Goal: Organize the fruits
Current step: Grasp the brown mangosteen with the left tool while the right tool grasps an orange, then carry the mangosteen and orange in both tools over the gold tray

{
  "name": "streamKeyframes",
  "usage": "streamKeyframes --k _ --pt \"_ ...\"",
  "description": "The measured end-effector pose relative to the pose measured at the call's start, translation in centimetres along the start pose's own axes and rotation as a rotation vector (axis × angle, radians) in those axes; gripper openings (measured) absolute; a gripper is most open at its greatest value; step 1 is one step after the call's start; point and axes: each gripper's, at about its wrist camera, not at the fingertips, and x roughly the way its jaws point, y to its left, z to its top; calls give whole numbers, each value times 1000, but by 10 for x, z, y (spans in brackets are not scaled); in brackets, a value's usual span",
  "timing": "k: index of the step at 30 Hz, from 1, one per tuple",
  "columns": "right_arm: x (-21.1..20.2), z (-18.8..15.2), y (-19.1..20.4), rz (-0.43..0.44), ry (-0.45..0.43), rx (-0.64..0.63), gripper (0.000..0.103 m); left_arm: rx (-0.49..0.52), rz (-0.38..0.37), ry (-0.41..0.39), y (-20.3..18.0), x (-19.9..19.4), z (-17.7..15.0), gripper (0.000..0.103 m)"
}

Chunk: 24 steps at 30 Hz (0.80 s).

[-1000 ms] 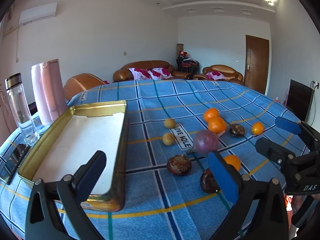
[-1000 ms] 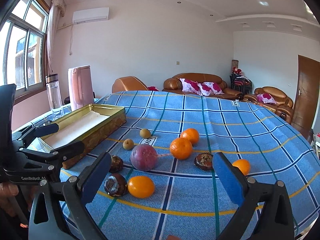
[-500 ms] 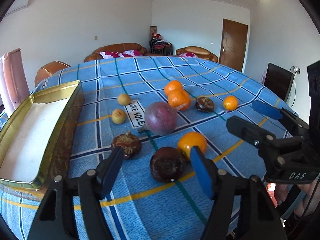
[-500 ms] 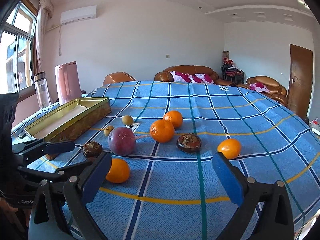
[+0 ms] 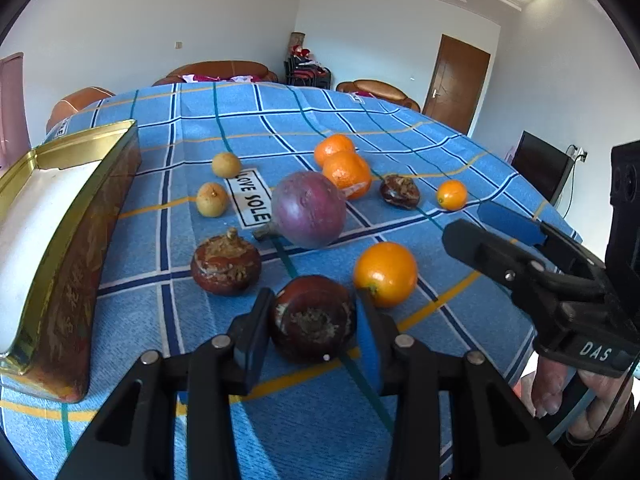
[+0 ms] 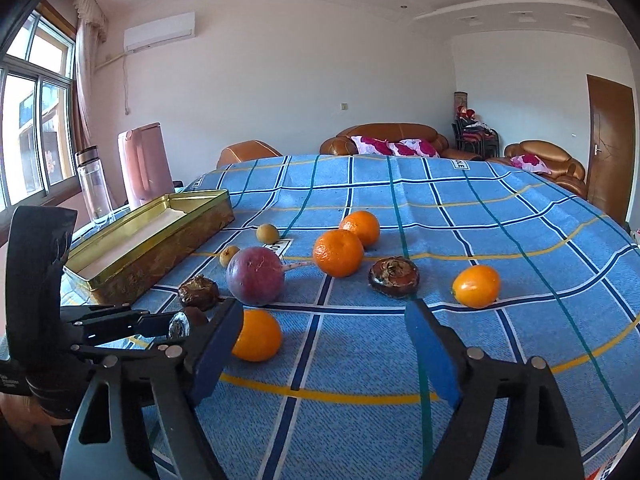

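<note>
On the desk (image 5: 280, 120) near its front edge, your left tongs (image 5: 312, 328) are closing around a dark brown mangosteen (image 5: 314, 318), pads touching its sides. Your right tongs (image 6: 324, 344) are narrowing with nothing between them, just beside an orange (image 6: 256, 334); the gold tin (image 6: 148, 236) sits left.

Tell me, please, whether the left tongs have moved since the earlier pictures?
Yes. The left tongs have come forward and down, away from the gold tin, and their jaws are closing around the nearest dark brown fruit.
</note>
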Motion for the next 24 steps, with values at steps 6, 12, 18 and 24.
streamKeyframes --k 6,12,18,24 --pt "17 1 13 42 50 -33 73 6 21 -62 4 -16 0 41" --pt "28 -1 26 99 102 -52 67 1 81 -140 14 -32 5 41" --pt "44 -7 35 132 187 -75 56 -19 95 -135 23 -29 5 41" --pt "48 -12 36 165 218 -80 43 -3 116 -152 23 -32 3 41"
